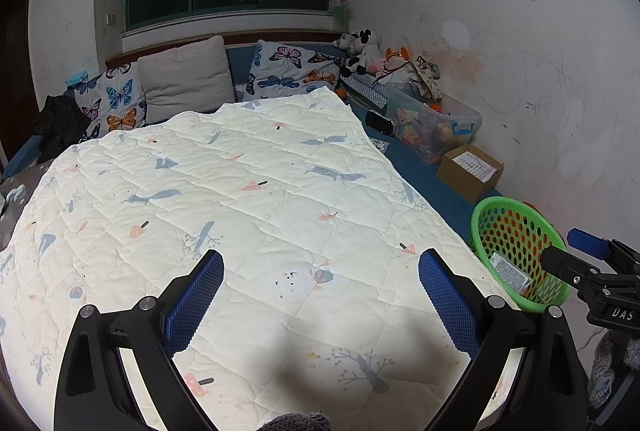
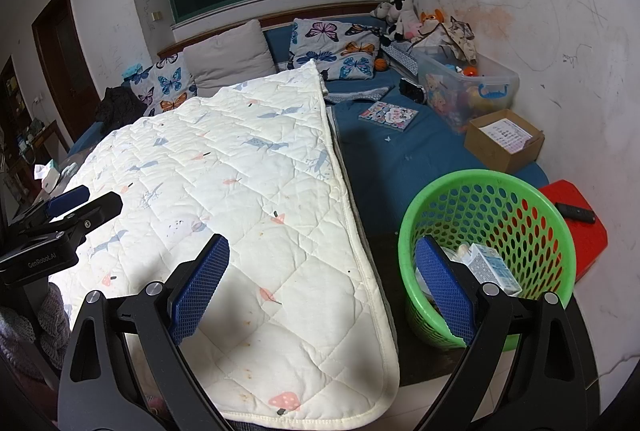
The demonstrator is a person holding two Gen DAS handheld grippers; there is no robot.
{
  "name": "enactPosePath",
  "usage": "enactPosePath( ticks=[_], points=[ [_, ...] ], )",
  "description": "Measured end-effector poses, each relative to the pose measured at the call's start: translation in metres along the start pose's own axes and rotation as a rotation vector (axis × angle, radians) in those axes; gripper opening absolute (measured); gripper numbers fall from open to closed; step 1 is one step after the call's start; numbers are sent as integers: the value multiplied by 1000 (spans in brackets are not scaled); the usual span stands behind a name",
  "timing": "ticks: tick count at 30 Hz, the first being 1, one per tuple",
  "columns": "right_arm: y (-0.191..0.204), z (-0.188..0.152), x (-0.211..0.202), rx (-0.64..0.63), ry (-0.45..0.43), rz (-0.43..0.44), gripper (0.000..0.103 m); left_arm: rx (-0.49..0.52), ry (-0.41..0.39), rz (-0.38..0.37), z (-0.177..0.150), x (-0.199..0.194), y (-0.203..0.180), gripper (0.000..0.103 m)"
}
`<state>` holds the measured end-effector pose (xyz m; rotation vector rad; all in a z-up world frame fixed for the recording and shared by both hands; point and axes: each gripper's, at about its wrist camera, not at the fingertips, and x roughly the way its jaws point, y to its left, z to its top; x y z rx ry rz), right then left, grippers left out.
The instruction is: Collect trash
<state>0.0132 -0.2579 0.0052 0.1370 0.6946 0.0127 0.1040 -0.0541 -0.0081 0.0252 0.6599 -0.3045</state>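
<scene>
Since both tools hang free above the bed, what follows is a judgement of the step in hand: finding the next piece of trash and carrying it to the basket.

Left gripper: fingers spread wide, nothing between them, hovering over the quilt.

Right gripper: fingers likewise apart and empty, one over the quilt's edge, the other in front of the basket's near rim.

Trash so far: a small carton lies inside the green basket, with something pale beside it that I cannot identify.

Basket position: on the floor at the bed's right corner, just beside the quilt's hem, next to a red stool.

Trash left: none clearly visible on the quilt; the booklet on the blue sheet looks like a belonging, not litter.

Doing it well: sweep the view before reaching, approach any scrap from above, pinch the item without catching quilt fabric, release low inside the rim.

Risk: nudging the light basket over.
</scene>
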Motion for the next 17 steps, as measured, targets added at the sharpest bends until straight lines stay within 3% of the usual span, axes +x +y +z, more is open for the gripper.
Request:
enactPosePath(
  ticks=[17],
  points=[
    [2, 0, 1, -2, 1, 0, 94, -14, 1, 10, -1, 2, 3, 95]
  ],
)
